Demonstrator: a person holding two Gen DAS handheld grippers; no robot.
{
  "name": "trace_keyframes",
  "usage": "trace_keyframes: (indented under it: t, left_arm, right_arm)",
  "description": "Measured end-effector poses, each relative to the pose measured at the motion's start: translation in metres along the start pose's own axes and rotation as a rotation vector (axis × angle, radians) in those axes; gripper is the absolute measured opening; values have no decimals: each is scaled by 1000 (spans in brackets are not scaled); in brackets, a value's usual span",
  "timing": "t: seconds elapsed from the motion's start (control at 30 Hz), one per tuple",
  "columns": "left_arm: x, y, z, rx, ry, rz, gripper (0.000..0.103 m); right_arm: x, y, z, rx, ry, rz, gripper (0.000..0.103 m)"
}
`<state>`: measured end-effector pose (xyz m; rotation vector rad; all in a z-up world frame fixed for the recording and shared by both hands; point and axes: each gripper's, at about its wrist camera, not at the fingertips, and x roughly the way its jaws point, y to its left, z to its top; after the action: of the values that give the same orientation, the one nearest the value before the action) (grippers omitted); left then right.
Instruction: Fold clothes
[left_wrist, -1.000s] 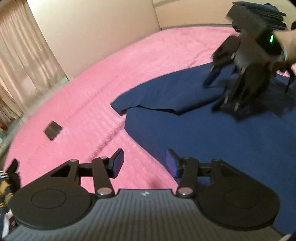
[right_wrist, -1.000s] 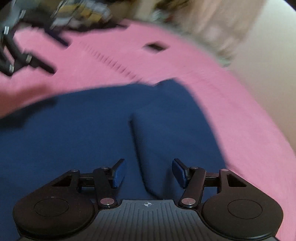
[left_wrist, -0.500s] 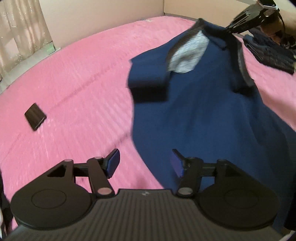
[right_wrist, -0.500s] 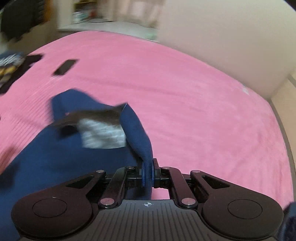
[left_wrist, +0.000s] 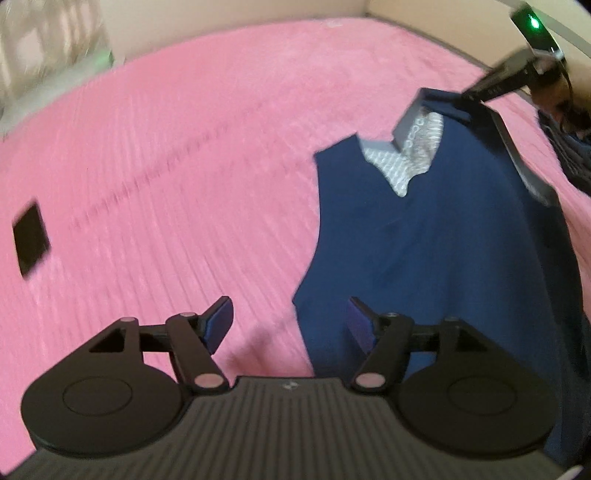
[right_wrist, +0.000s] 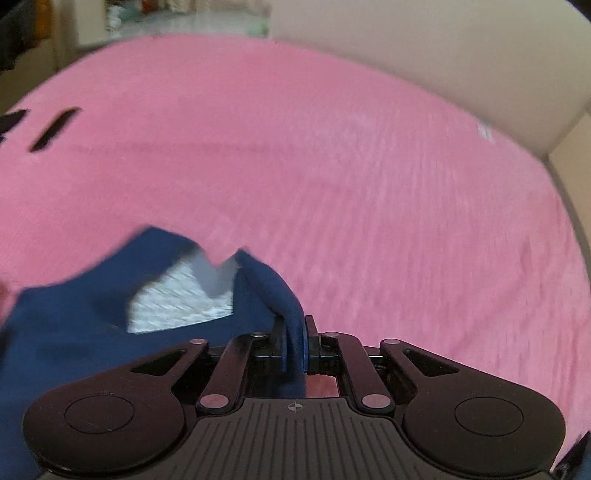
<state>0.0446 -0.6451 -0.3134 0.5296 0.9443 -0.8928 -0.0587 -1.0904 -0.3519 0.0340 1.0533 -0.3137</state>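
Note:
A navy blue shirt (left_wrist: 424, 236) with a grey inner neck lining hangs lifted over the pink bed cover (left_wrist: 184, 147). My right gripper (right_wrist: 294, 347) is shut on the shirt (right_wrist: 74, 332) at its collar edge and holds it up; it shows at the top right of the left wrist view (left_wrist: 476, 94). My left gripper (left_wrist: 290, 325) is open and empty, low over the bed, with the shirt's left edge just in front of its right finger.
A small flat black object (left_wrist: 31, 236) lies on the bed cover at the left; it also shows in the right wrist view (right_wrist: 55, 129). Dark clothes (left_wrist: 569, 155) lie at the far right. A beige wall (right_wrist: 443, 55) borders the bed.
My right gripper closed on the shirt's collar and lifted it off the bed, then carried it further up. My left gripper stayed open and swung a little left.

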Motion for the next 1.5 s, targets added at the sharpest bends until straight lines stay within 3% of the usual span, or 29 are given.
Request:
trace_keyframes:
  t: [0.13, 0.17, 0.2, 0.23, 0.27, 0.33, 0.5, 0.73, 0.9, 1.1, 1.17, 1.2, 1.3, 1.4, 1.5]
  left_arm:
    - [16, -8, -15, -33, 69, 7, 63]
    - [18, -9, -19, -42, 83, 4, 63]
    - [19, -8, -21, -48, 92, 1, 63]
    - [20, -8, -22, -52, 99, -3, 63]
    - [20, -9, -22, -52, 104, -7, 63]
    - [20, -11, -20, -48, 108, -15, 63]
    - [27, -19, 3, 36, 81, -52, 63]
    - [67, -24, 72, 195, 13, -81, 63]
    - [120, -31, 123, 268, -29, -94, 62]
    - [176, -54, 163, 417, -78, -127, 58]
    - [191, -62, 172, 466, -55, -169, 48]
    - [195, -65, 175, 477, -35, -193, 32]
    - [186, -72, 177, 509, -20, -213, 4]
    - [148, -57, 179, 468, -89, -173, 4]
    - [95, 3, 191, 330, -183, -37, 1]
  right_arm:
    - [9, -40, -30, 140, 32, -66, 5]
    - [4, -47, -37, 174, 38, -48, 12]
    - [-3, -50, -46, 193, 39, -34, 25]
    - [-12, -50, -55, 207, 36, -24, 68]
    - [-22, -47, -65, 220, 27, -8, 84]
    - [-44, -34, -89, 251, 13, 41, 83]
    - [-85, 12, -156, 383, 73, 168, 83]
    - [-116, 79, -248, 572, 149, 237, 83]
    - [-124, 95, -276, 636, 143, 247, 83]
    - [-120, 106, -300, 603, 151, 230, 83]
    - [-117, 107, -307, 610, 155, 224, 83]
    - [-116, 108, -309, 615, 155, 221, 83]
    - [-116, 109, -308, 617, 158, 216, 83]
    - [-115, 110, -298, 600, 153, 225, 83]
    - [-117, 110, -281, 568, 127, 240, 83]
